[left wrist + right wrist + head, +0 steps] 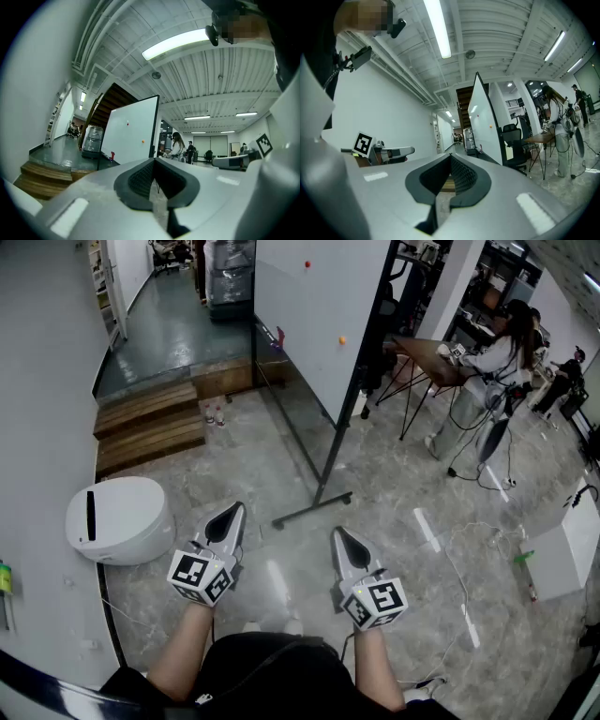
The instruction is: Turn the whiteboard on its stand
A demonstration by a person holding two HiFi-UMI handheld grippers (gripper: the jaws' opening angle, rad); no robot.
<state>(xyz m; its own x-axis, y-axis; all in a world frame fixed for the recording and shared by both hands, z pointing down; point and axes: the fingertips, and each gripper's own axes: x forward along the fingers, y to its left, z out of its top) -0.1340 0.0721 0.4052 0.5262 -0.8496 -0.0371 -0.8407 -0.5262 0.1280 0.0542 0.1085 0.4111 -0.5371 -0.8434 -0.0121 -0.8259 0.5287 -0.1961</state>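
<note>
The whiteboard [314,306] stands upright on its black wheeled stand [323,493] some way ahead of me on the grey floor, seen nearly edge-on with its white face to the left. It also shows in the left gripper view as the whiteboard [129,136] and in the right gripper view as the whiteboard [483,124]. My left gripper [231,512] and right gripper [339,534] are held low, close to the body, well short of the stand. Both point forward with jaws together and nothing between them, as the left gripper [153,163] and right gripper [450,157] show in their own views.
A white rounded bin [120,519] sits on the floor at the left. Wooden steps [150,423] rise behind it toward a corridor. Beyond the board, a person [497,357] sits at a folding table [427,354]. Cables [469,540] and a white box [570,554] lie at the right.
</note>
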